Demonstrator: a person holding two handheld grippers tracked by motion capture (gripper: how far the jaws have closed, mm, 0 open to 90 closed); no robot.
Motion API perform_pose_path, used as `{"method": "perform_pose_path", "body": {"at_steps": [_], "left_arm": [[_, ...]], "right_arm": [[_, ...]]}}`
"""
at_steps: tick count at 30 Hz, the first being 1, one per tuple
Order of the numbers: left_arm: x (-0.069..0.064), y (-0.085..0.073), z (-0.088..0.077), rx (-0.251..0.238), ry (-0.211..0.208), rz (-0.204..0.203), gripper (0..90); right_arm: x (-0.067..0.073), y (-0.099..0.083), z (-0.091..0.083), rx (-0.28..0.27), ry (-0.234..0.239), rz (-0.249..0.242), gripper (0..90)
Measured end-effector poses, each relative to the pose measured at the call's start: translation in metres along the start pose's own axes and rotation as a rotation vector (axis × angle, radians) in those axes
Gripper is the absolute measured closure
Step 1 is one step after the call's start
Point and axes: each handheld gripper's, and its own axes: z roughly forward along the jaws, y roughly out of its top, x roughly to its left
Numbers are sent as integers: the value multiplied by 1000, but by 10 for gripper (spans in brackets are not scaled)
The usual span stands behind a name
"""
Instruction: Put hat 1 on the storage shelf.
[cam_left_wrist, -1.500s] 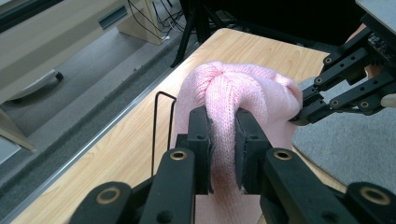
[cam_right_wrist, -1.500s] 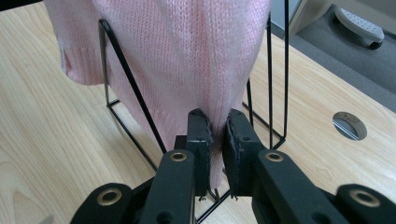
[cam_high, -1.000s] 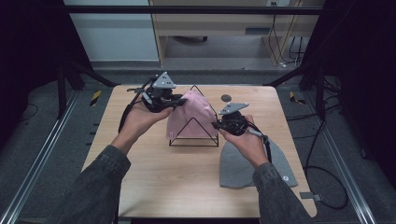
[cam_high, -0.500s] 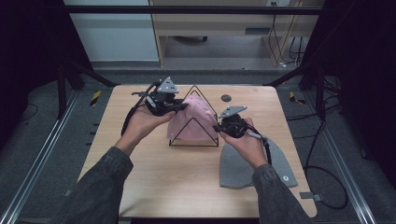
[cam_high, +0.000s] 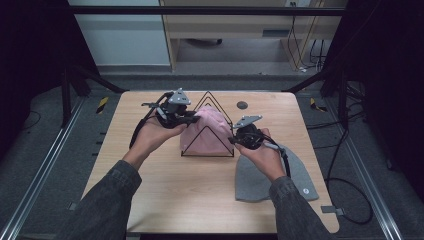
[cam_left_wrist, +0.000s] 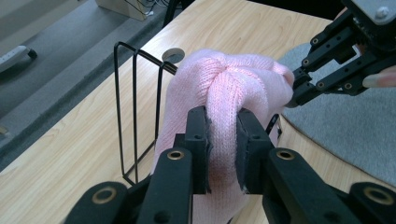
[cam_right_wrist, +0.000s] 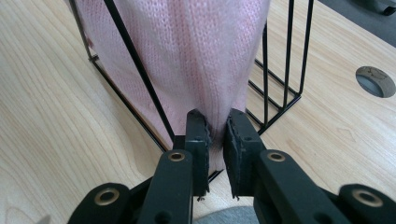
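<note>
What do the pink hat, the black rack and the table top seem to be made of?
Pink hat: soft knitted yarn, probably wool or acrylic; fine rib stitches show, and it bunches between the tongs.
Black rack: thin metal wire, apparently painted black with a slight sheen; straight rigid rods with bent corners.
Table top: light wood or wood-look laminate, matte; pale grain lines show.
</note>
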Motion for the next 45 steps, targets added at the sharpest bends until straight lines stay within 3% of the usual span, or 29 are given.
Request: {"method": "perform_pose_path", "body": {"at_steps": [7, 12, 17, 24, 27, 30, 31, 33, 35, 36, 37, 42, 43, 45], "left_arm": [[-3, -2, 1, 1, 0, 0, 758], [-3, -5, -2, -9, 18, -15, 680], [-7, -11, -12, -66, 19, -41, 550], [-12, -19, -24, -87, 40, -51, 413], [-15, -28, -30, -89, 36, -71, 298], [-22, -47, -34, -83, 35, -93, 207], [-22, -47, -34, -83, 35, -93, 183], [-29, -67, -33, -69, 28, -114, 153], [-31, -74, -33, -63, 27, -124, 139], [-36, -89, -30, -49, 26, -140, 124], [-36, -89, -30, -49, 26, -140, 116], [-47, -132, -22, -1, 16, -179, 107], [-47, -132, -22, -1, 16, -179, 106], [-49, -145, -21, 45, 34, -176, 106]], "right_arm": [[0, -1, 0, 4, 9, 1, 774], [1, -1, -4, -3, 12, 11, 699], [3, -5, -19, -21, -11, 32, 517], [-5, -16, -33, -16, -62, 51, 397], [-12, -22, -39, -4, -90, 62, 353], [-24, -30, -45, 17, -120, 84, 307], [-24, -30, -45, 17, -120, 84, 307], [-37, -39, -48, 51, -139, 117, 278], [-41, -42, -48, 60, -142, 125, 272], [-49, -49, -47, 86, -144, 151, 275], [-49, -49, -47, 86, -144, 151, 275], [-73, -71, -50, 159, -172, 189, 402], [-73, -71, -50, 159, -172, 189, 402], [-81, -80, -54, 201, -182, 214, 459]]}}
